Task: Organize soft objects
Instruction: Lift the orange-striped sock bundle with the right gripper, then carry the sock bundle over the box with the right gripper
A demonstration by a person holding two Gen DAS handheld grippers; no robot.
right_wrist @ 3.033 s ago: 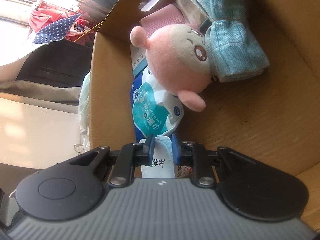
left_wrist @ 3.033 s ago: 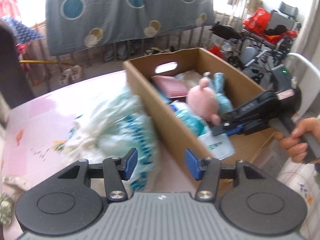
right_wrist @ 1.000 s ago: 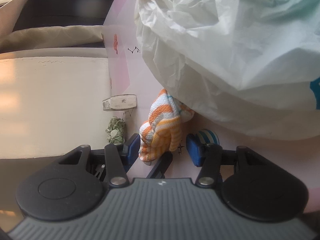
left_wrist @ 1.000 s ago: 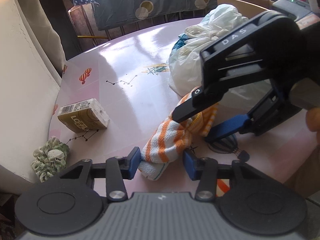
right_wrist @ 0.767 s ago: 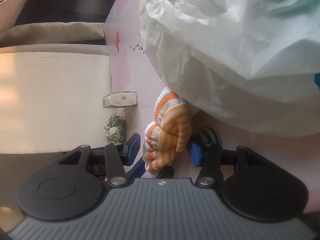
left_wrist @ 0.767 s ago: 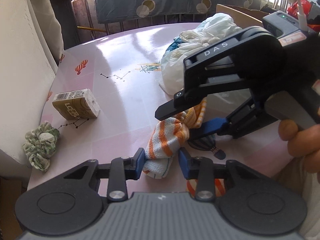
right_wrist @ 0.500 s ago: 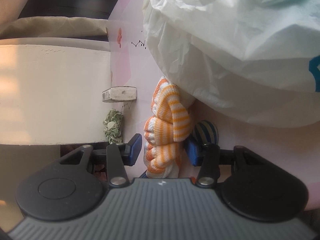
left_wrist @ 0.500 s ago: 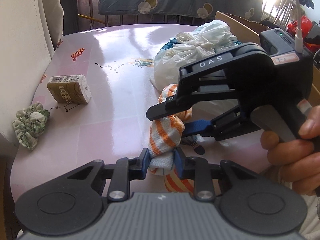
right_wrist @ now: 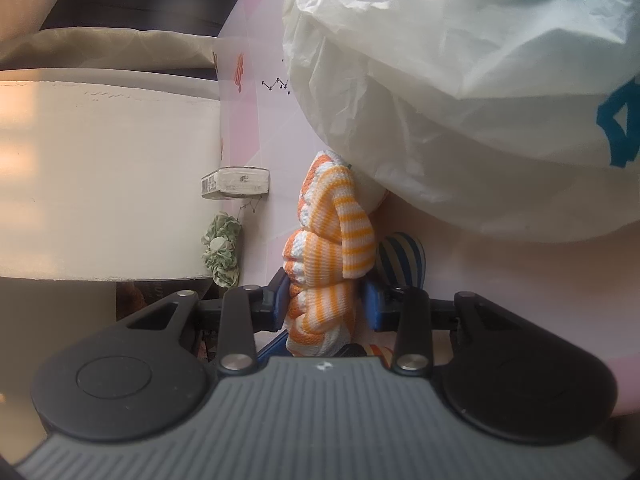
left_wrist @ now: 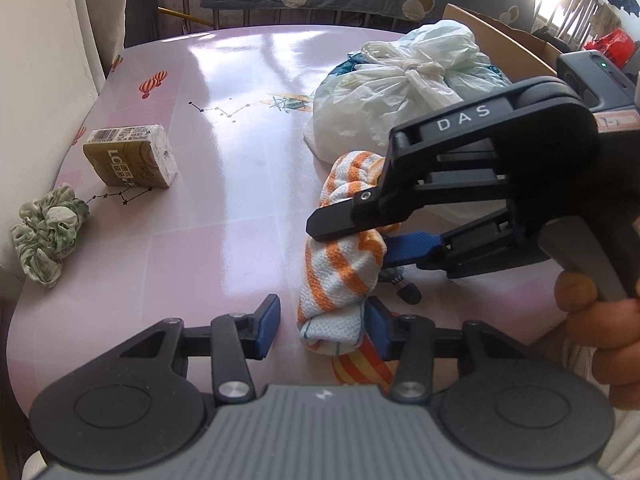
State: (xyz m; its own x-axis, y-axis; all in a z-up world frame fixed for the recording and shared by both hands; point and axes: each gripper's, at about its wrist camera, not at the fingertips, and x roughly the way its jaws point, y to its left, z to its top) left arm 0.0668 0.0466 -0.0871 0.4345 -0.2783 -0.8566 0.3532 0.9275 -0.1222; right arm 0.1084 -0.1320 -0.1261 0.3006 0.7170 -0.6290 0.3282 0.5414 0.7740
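Cloth: orange-and-white striped cloth (left_wrist: 340,268), bunched, on pink table (left_wrist: 224,216), just below white plastic bag (left_wrist: 400,84).
R gripper (right_wrist: 326,306): jaws just been closing, both blue pads pressed on cloth's mid section, clamped.
L gripper (left_wrist: 322,326): jaws just been opening; cloth's near end betw. them, right pad touching it, left pad apart w/ a gap, so not gripping.
Hand (left_wrist: 600,332): on R gripper's handle.
Other: tissue pack (left_wrist: 130,156) & green scrunchie (left_wrist: 48,232) at table's left edge, well apart from cloth; cardboard box (left_wrist: 500,36) behind bag.
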